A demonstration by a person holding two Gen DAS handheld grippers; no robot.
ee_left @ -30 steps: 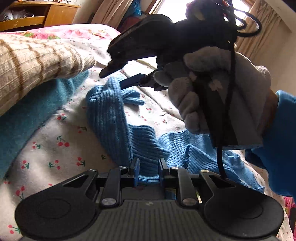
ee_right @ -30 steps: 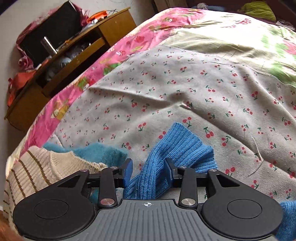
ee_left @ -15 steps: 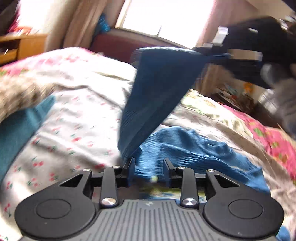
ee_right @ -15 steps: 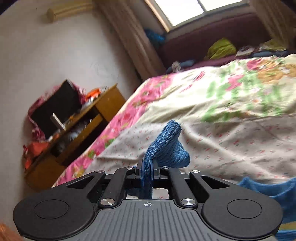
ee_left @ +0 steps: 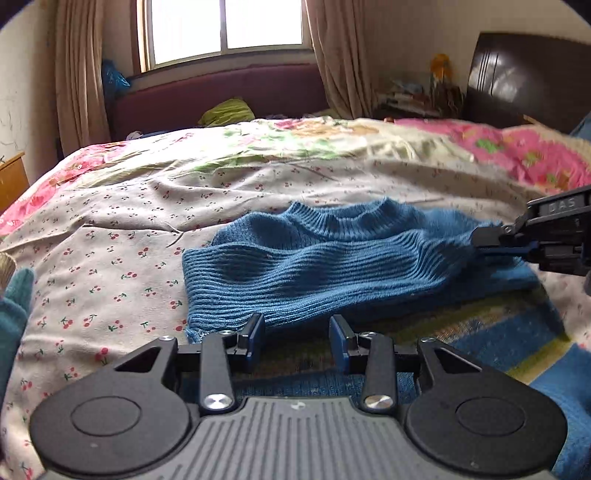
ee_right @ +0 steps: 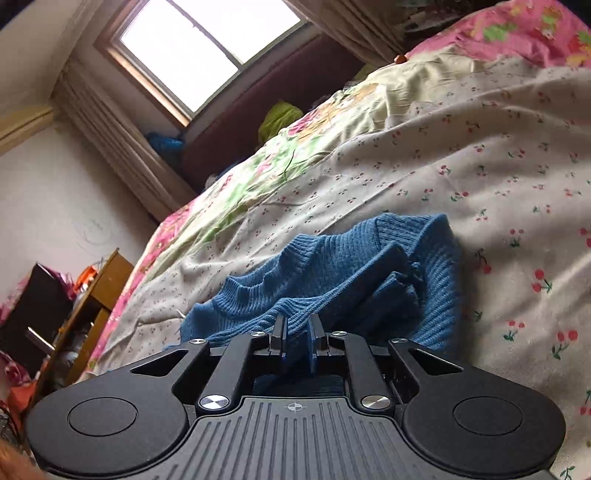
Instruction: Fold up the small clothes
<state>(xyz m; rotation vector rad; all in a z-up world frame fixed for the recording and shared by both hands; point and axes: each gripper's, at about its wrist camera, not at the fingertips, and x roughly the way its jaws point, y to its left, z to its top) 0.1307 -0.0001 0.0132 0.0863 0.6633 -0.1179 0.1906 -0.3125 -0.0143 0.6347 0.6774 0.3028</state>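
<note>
A: Where's the sweater?

B: The blue sweater (ee_left: 332,254) lies across the bedsheet (ee_left: 122,229) with the cherry print, collar toward the window (ee_left: 221,29). One end is bunched up on the right.

A: And the grippers?

B: The left gripper (ee_left: 297,338) has its jaws spread, nothing between them, just short of the sweater's near hem. The right gripper (ee_right: 297,332) is pinched tight on a fold of the knit; from the left camera it shows at the sweater's right end (ee_left: 495,240).

A: What else is around?

B: A teal garment (ee_left: 14,317) at the left edge, a green cloth (ee_left: 227,110) by the dark red bench (ee_left: 221,92) under the window, curtains (ee_left: 77,74) either side. A wooden shelf (ee_right: 92,302) stands beside the bed, and a dark headboard (ee_left: 528,77) sits at the right. Nothing lies between the open jaws and the hem.

A: Any writing?

B: Raised letters on the right gripper's body, blurred; they look like "DAS", but I can't be sure.
</note>
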